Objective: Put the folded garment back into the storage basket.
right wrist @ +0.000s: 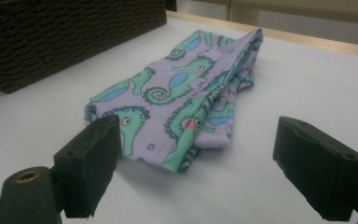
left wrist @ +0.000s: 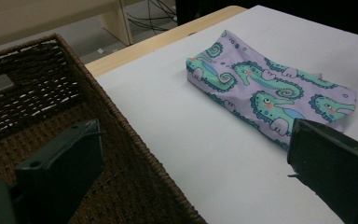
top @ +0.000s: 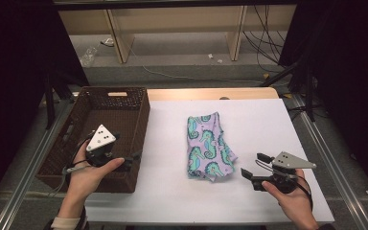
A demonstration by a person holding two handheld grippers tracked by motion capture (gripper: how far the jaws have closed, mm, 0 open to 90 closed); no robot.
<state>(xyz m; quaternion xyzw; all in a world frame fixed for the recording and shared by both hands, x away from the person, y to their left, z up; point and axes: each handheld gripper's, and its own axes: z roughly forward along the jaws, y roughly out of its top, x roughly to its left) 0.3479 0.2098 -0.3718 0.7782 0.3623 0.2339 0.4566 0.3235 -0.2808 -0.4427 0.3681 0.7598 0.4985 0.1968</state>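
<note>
A folded lilac cloth point(top: 208, 146) printed with green seahorses lies on the white table sheet point(top: 167, 191), a little right of centre. A brown wicker basket point(top: 76, 143) stands at the table's left side and looks empty. My left gripper point(top: 124, 153) is held open over the basket's front right corner. In the left gripper view its jaws frame the basket rim point(left wrist: 135, 140), with the cloth point(left wrist: 265, 88) farther off. My right gripper point(top: 255, 165) hovers open just right of the cloth's near end. In the right gripper view the cloth point(right wrist: 186, 93) lies close ahead of the wide-apart jaws, nothing between them.
A wooden table edge point(top: 211, 93) shows beyond the white sheet. Behind it stand wooden furniture legs point(top: 117, 38), with cables point(top: 263, 43) on the floor. Metal rails point(top: 326, 158) run along both table sides. The basket wall point(right wrist: 65, 32) stands beyond the cloth in the right gripper view.
</note>
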